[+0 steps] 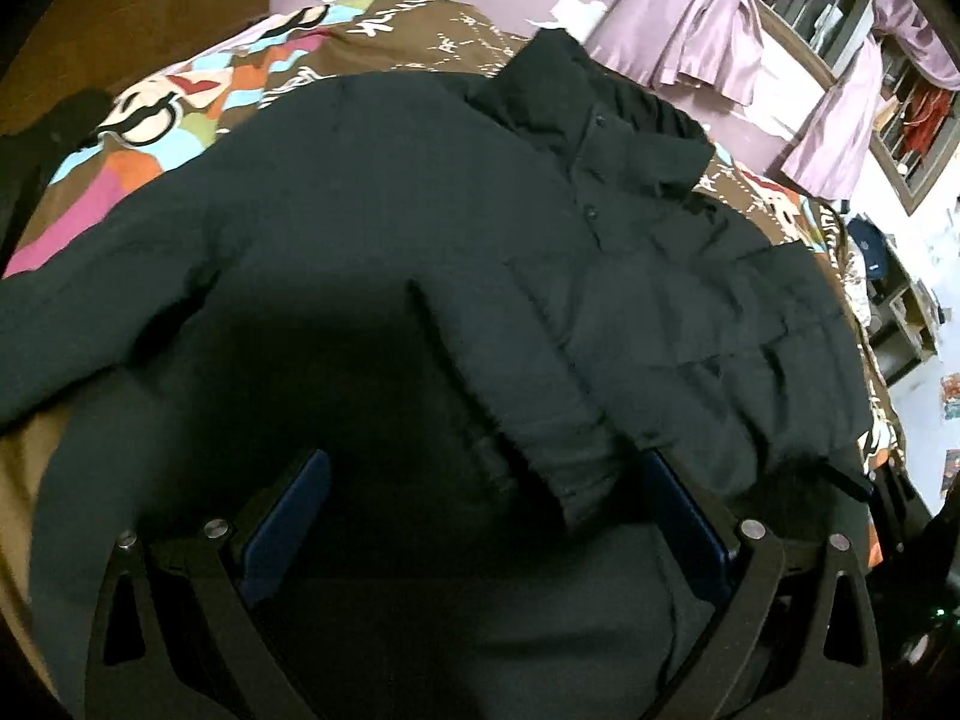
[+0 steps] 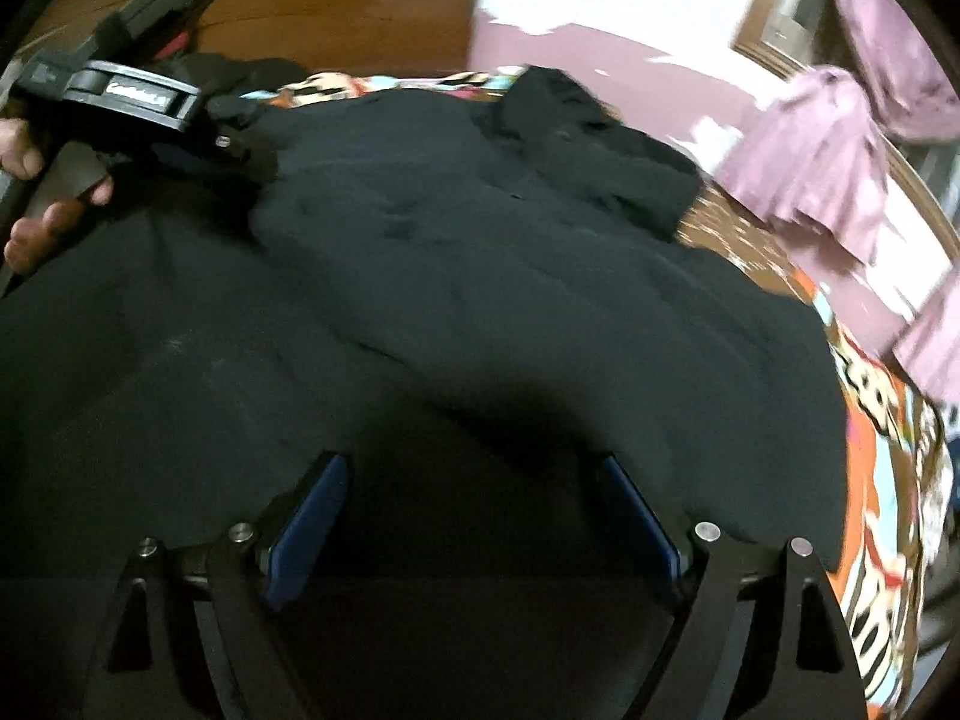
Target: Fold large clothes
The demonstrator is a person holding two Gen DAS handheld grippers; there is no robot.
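Black padded fabric is filling both views: a large black puffer jacket [image 1: 372, 228] is lying spread on a bed with a brown, brightly patterned cartoon bedspread [image 1: 198, 114]. Its long axis is running from the hem near the cameras toward the stand-up collar [image 1: 606, 114], which is pointing away toward the lilac-painted wall. One sleeve [image 1: 516, 396] is lying folded across the chest, cuff toward the hem; the other is trailing out to the left. The left gripper [image 1: 486, 516] is hovering over the hem, its blue pads spread wide and grasping nothing. The right gripper [image 2: 474, 510] is likewise standing released above the lower jacket. Pale purple curtains [image 1: 720, 18] are hanging beyond the bed.
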